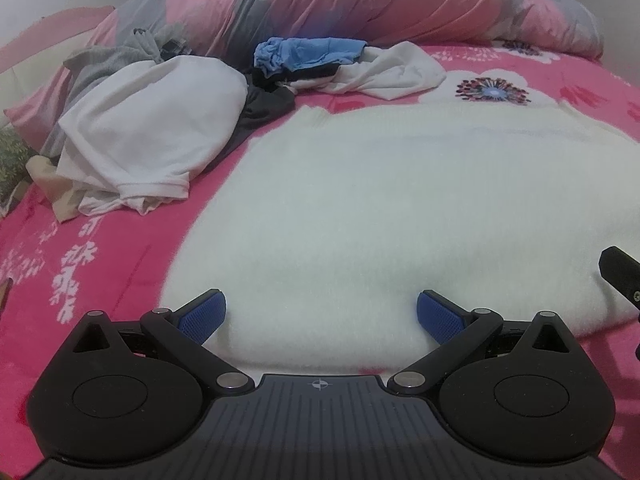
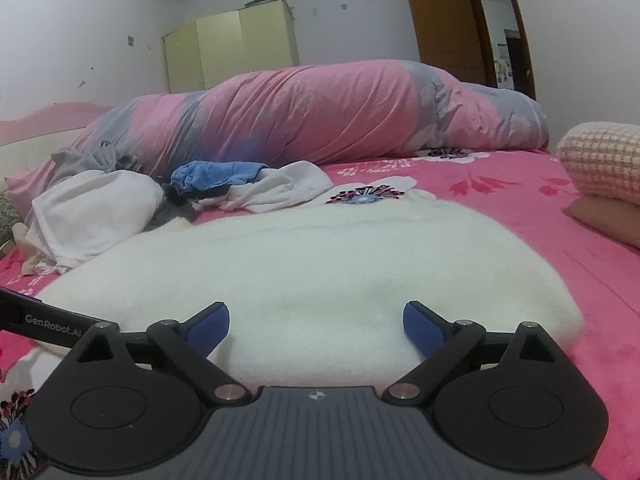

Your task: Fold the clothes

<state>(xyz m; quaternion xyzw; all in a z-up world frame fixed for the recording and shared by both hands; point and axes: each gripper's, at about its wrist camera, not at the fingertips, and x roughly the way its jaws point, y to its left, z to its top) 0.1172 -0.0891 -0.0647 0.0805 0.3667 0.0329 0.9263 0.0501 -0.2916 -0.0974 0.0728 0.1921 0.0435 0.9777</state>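
Jaws: left gripper (image 1: 321, 312) and right gripper (image 2: 316, 322) both spread wide, holding nothing, poised at the near edge of the white fleece garment (image 1: 400, 208).
Garment: spread flat on the bed (image 1: 80, 264), nearest the grippers.
Handling: looks soft, thick, light and limp; best pinched at a near corner or hem.
Count: one flat fleece; one crumpled pile (image 1: 160, 120) behind it to the left, pieces uncountable; two grippers.
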